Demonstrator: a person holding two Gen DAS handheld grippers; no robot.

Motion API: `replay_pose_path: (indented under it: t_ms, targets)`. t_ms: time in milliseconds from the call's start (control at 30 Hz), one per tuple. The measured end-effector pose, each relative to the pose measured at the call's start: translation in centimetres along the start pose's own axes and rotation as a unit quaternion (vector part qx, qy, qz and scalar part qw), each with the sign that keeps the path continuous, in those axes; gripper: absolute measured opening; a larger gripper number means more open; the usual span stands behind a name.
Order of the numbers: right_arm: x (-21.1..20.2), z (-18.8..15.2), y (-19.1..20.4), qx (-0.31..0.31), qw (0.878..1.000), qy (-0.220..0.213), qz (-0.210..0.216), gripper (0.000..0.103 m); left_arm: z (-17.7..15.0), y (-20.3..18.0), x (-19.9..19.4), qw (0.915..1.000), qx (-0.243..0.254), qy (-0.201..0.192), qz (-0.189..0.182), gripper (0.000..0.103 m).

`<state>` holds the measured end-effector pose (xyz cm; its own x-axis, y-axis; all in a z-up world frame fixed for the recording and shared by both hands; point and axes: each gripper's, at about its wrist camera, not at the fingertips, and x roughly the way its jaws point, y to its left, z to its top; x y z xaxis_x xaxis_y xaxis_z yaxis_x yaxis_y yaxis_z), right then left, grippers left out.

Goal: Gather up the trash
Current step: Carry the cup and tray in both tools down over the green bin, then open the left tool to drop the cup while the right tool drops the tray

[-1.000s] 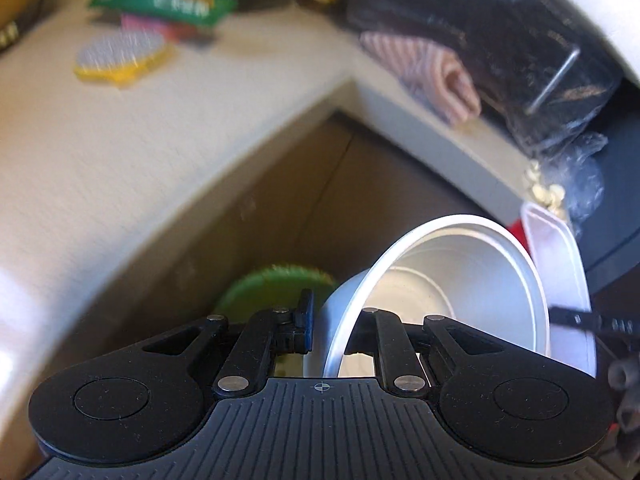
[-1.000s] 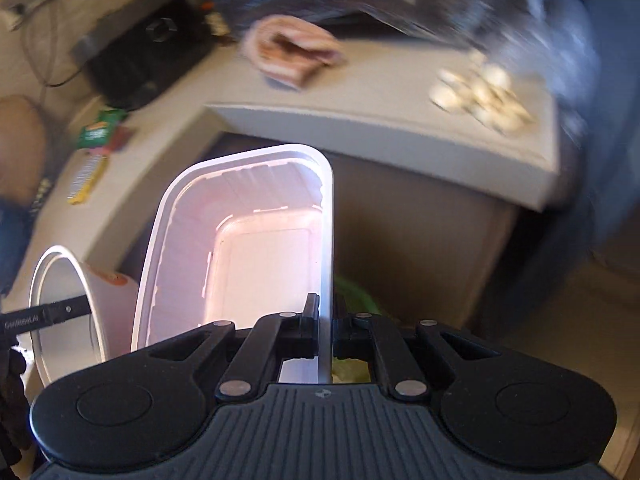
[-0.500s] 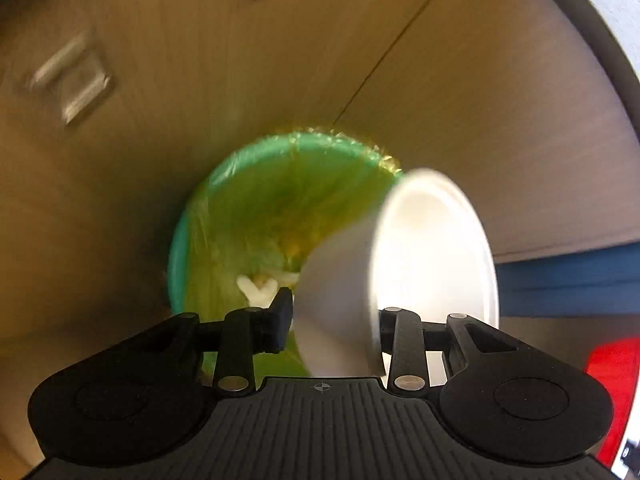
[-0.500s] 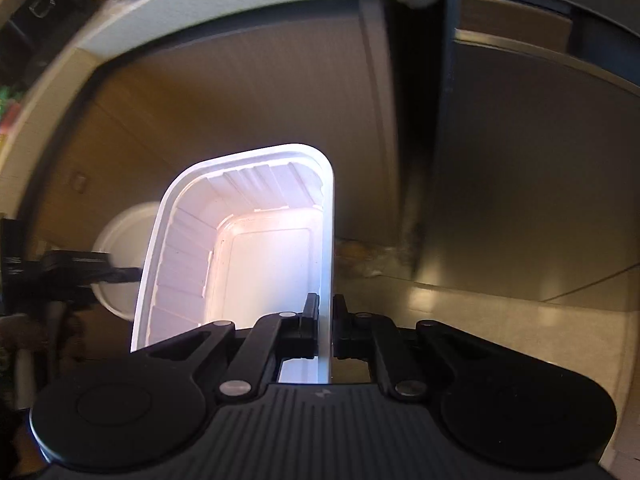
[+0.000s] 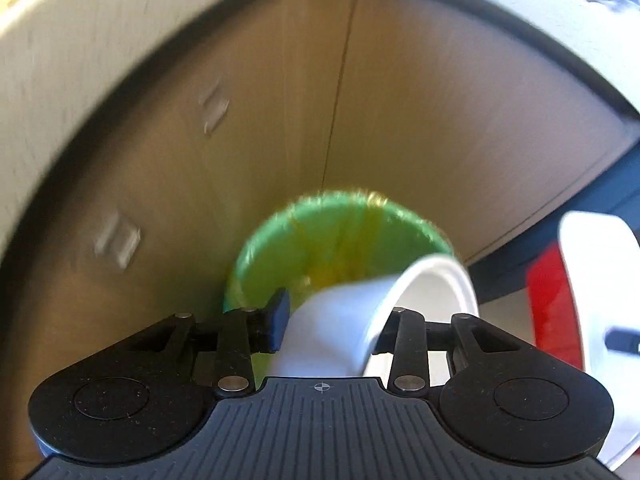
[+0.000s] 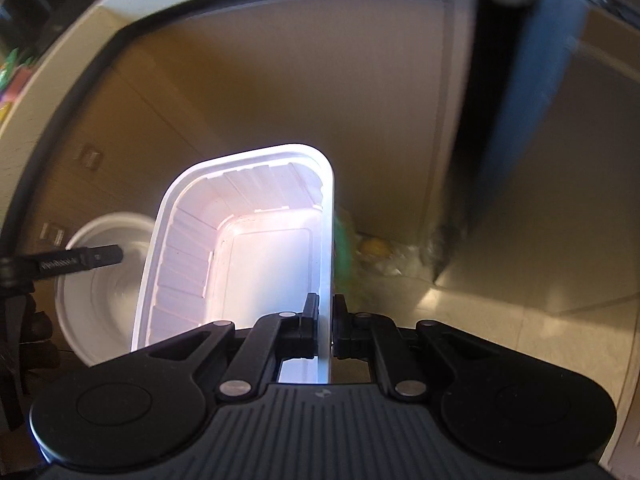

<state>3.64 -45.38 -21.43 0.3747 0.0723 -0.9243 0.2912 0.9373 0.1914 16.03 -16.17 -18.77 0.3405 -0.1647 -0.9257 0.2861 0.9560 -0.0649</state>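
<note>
**Both claws hold white containers near green bin**

Left claw (image 5: 334,320) clamps the wall of a white round bowl (image 5: 384,312), one finger outside, the other inside the rim; bowl mouth tips to the right. Just ahead and below it sits a green bin (image 5: 320,240) with a yellow-green liner, against tan cabinet doors (image 5: 440,120) under the worktop edge (image 5: 100,40). Right claw (image 6: 326,320) is nearly closed, pinching the right rim of a white rectangular tray (image 6: 248,256). Bowl (image 6: 104,280) shows left of the tray. Frames blurred.
</note>
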Motion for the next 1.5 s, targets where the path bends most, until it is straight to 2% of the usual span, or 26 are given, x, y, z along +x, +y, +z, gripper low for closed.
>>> replay_pose_path:
  t_ms: [33, 100, 167, 233, 300, 333, 400, 533, 700, 833, 900, 933, 967, 1033, 1167, 1367, 1500]
  targets:
    - [-0.1, 0.1, 0.5, -0.005, 1.000, -0.003, 0.005, 0.006, 0.0, -0.3, -0.5, 0.9998, 0.011, -0.009, 0.010, 0.042]
    - [-0.4, 0.3, 1.4, -0.011, 1.000, -0.009, 0.018, 0.006, 0.4, 0.3, -1.2, 0.9996, -0.008, -0.016, -0.022, 0.046]
    - [-0.5, 0.3, 1.5, -0.013, 1.000, -0.011, 0.023, 0.006, 0.8, 0.6, -1.8, 0.9993, -0.022, -0.019, -0.022, 0.041]
    - [-0.7, 0.1, 0.6, -0.011, 1.000, -0.011, 0.024, 0.006, 1.0, 1.1, -2.2, 0.9979, -0.043, -0.025, -0.042, 0.043]
    - [-0.7, 0.0, 0.4, -0.004, 1.000, -0.008, 0.022, 0.006, 1.2, 0.9, -2.4, 0.9978, -0.046, -0.034, -0.033, 0.039]
    - [-0.1, 0.6, 0.6, 0.001, 1.000, -0.006, 0.022, 0.006, 1.3, 0.8, -2.6, 0.9974, -0.049, -0.034, -0.039, 0.041]
    - [-0.1, 0.4, 0.0, 0.012, 1.000, -0.002, 0.020, 0.006, 1.5, 0.3, -2.9, 0.9985, -0.039, -0.035, -0.017, 0.038]
    - [-0.2, -0.2, -1.5, 0.031, 0.999, 0.002, 0.016, 0.006, 1.9, -0.1, -3.7, 0.9988, -0.035, -0.033, -0.012, 0.038]
    - [-0.7, -0.7, -1.9, 0.039, 0.999, 0.004, 0.018, 0.006, 1.6, 0.9, -5.0, 0.9962, -0.063, -0.033, -0.051, 0.038]
    - [-0.7, 0.7, -1.3, 0.032, 0.998, -0.001, 0.049, 0.007, 1.8, 2.8, -7.3, 0.9893, -0.102, -0.070, -0.076, 0.038]
    - [-1.0, 1.6, -0.4, 0.023, 0.996, -0.018, 0.084, 0.012, 2.0, 3.6, -8.9, 0.9856, -0.120, -0.091, -0.077, 0.038]
    - [-1.0, 2.1, 0.2, 0.017, 0.996, -0.020, 0.089, 0.023, 2.0, 3.9, -9.7, 0.9839, -0.126, -0.100, -0.077, 0.038]
    - [-0.9, 2.5, 1.0, 0.008, 0.996, -0.022, 0.086, 0.045, 2.0, 4.2, -10.5, 0.9825, -0.131, -0.108, -0.077, 0.038]
    - [-0.9, 2.9, 2.3, -0.015, 0.997, -0.029, 0.071, 0.065, 1.9, 4.7, -12.2, 0.9799, -0.137, -0.121, -0.079, 0.038]
    - [0.0, 2.9, 3.6, -0.043, 0.997, -0.008, 0.070, 0.065, 1.1, 6.0, -15.0, 0.9738, -0.153, -0.149, -0.079, 0.038]
    - [2.4, 1.9, 3.8, -0.052, 0.997, 0.042, 0.047, 0.065, 0.0, 9.1, -18.9, 0.9572, -0.184, -0.207, -0.085, 0.038]
    - [3.6, 2.2, 4.6, -0.055, 0.996, 0.064, 0.032, 0.065, 0.4, 11.4, -21.2, 0.9515, -0.186, -0.238, -0.058, 0.038]
